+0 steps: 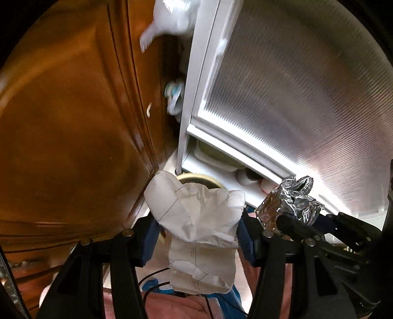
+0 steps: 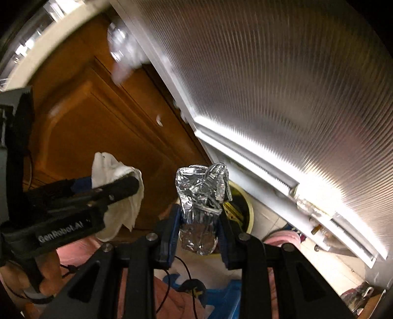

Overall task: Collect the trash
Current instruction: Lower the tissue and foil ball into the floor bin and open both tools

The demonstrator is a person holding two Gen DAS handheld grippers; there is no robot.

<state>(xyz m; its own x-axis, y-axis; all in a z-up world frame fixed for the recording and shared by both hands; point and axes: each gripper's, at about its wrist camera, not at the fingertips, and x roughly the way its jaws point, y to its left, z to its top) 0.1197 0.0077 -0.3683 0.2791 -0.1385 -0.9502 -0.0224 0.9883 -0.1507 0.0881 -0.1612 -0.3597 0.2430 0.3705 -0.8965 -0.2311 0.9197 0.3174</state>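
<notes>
A ribbed white refrigerator door [image 2: 282,81] stands beside a brown wooden cabinet [image 1: 68,117]. Near the door's lower edge, the left hand-held gripper [image 1: 196,235] clamps a crumpled white paper sheet [image 1: 196,213]; right of it, the right hand-held gripper [image 2: 199,233] pinches a crumpled silver foil wad [image 2: 199,206], both angled upward.

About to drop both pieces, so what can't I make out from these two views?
- Yellow bin: mouth mostly hidden by the crumpled foil in the right view and by the crumpled paper in the left view.
- White object at top of the left view: blurred, cut by the edge.
- Items under the ribbed panel: too small.
</notes>
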